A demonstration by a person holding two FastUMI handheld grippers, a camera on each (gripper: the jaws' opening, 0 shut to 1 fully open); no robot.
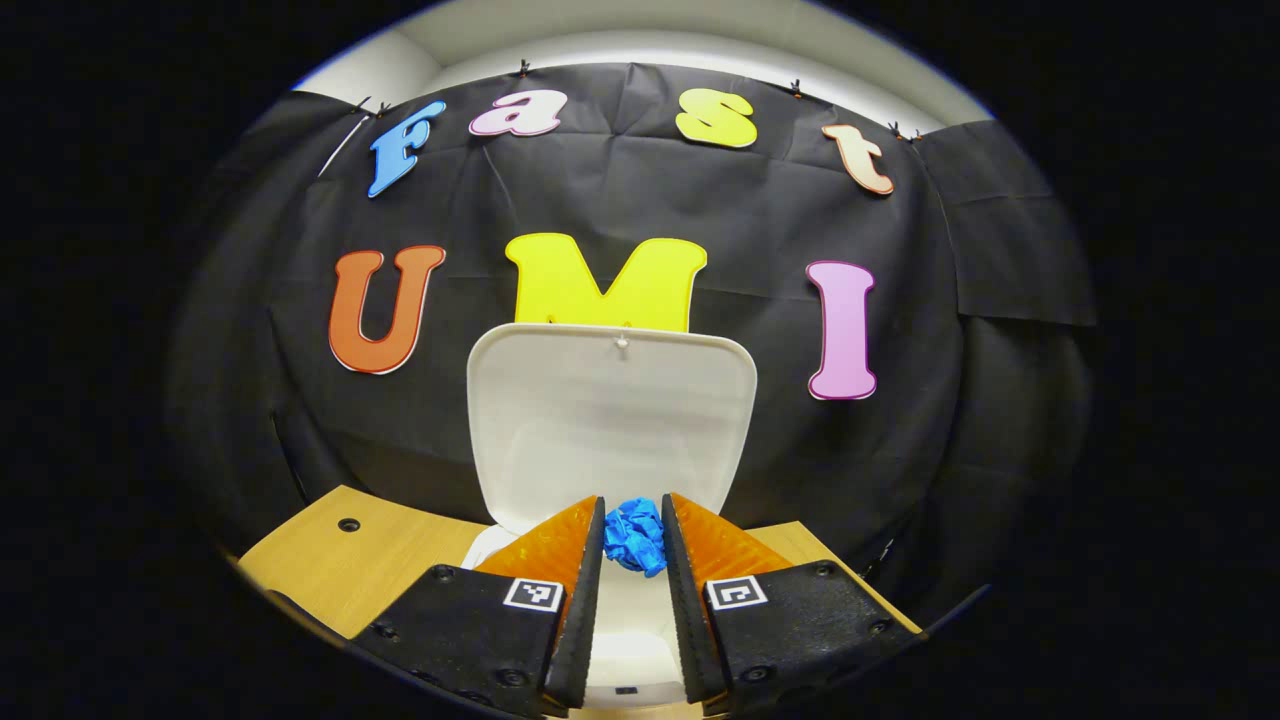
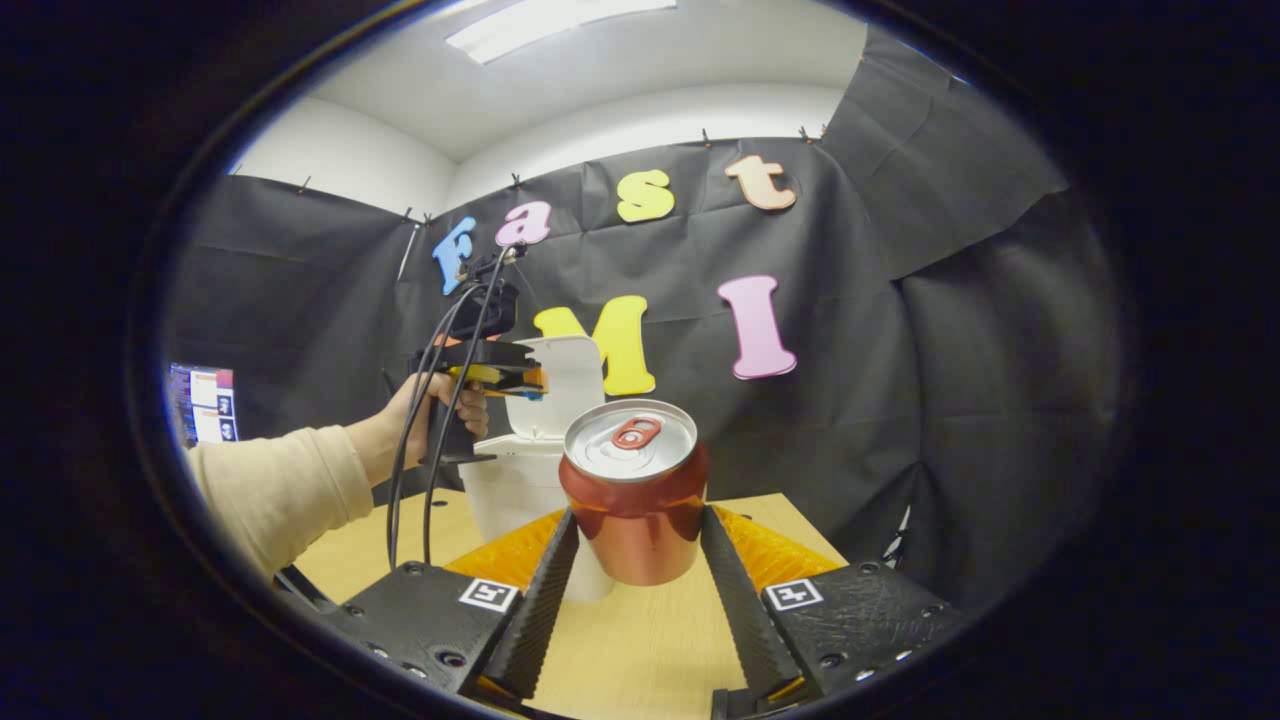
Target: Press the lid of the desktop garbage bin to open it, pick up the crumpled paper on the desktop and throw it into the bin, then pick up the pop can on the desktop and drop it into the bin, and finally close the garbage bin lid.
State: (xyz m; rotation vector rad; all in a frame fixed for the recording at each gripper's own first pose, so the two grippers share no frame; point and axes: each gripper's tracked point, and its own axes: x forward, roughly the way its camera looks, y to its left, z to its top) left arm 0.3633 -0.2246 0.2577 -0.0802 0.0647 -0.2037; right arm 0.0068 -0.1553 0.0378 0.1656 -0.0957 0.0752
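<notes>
left gripper [image 1: 634, 535] clenches the crumpled paper [image 1: 636, 534] over the open bin [image 1: 612, 420] for dropping, while the right gripper [image 2: 634, 540] grasps the pop can [image 2: 634, 490], lifted ready.

A light wooden table [image 2: 640, 640] with a small round hole [image 1: 348, 524] near one corner; a lit screen [image 2: 203, 402] far left.

Bin mouth [image 1: 625, 610] open below, upright lid [image 1: 612, 420] standing as a wall behind it. Crumpled blue paper [image 1: 636, 536] filling the gap between the left gripper [image 1: 633, 535] fingers. In the right gripper view, red pop can [image 2: 634, 490] blocking the gap between the fingers [image 2: 540, 590]; white bin [image 2: 530, 490] just behind-left, hand [image 2: 430, 425] above it. Bare wooden surface [image 2: 640, 650] ahead, free on the right.
</notes>
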